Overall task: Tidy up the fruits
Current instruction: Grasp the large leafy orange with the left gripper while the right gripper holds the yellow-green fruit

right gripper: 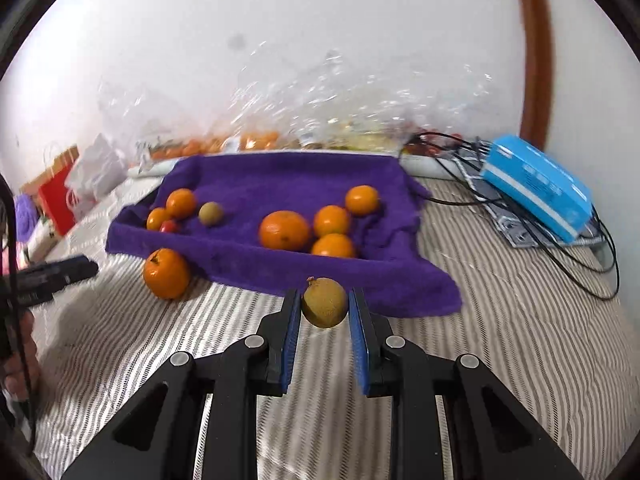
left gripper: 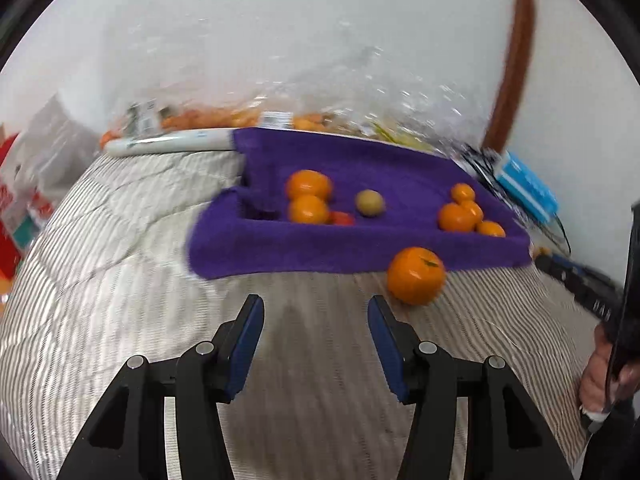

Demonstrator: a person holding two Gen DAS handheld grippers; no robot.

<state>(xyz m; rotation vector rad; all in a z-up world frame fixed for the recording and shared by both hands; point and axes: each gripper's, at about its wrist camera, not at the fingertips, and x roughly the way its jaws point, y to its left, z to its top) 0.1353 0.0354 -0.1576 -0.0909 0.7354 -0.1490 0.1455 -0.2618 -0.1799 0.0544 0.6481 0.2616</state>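
A purple towel (left gripper: 360,248) (right gripper: 280,184) lies on the striped bedcover and carries two groups of oranges, a small red fruit (right gripper: 169,226) and a yellow-green round fruit (left gripper: 370,203) (right gripper: 210,213). One loose orange (left gripper: 416,275) (right gripper: 166,273) sits on the bedcover at the towel's near edge. My left gripper (left gripper: 316,304) is open with nothing between its fingers, and the loose orange lies just right of its right fingertip. My right gripper (right gripper: 325,300) is shut on a yellow-brown round fruit (right gripper: 325,303), held above the bedcover in front of the towel.
Clear plastic bags of fruit (right gripper: 320,120) line the wall behind the towel. A blue box (right gripper: 538,184) with black cables (right gripper: 576,256) lies to the right. Red and white bags (right gripper: 76,184) stand at the left. A person's hand (left gripper: 600,380) holds the other gripper.
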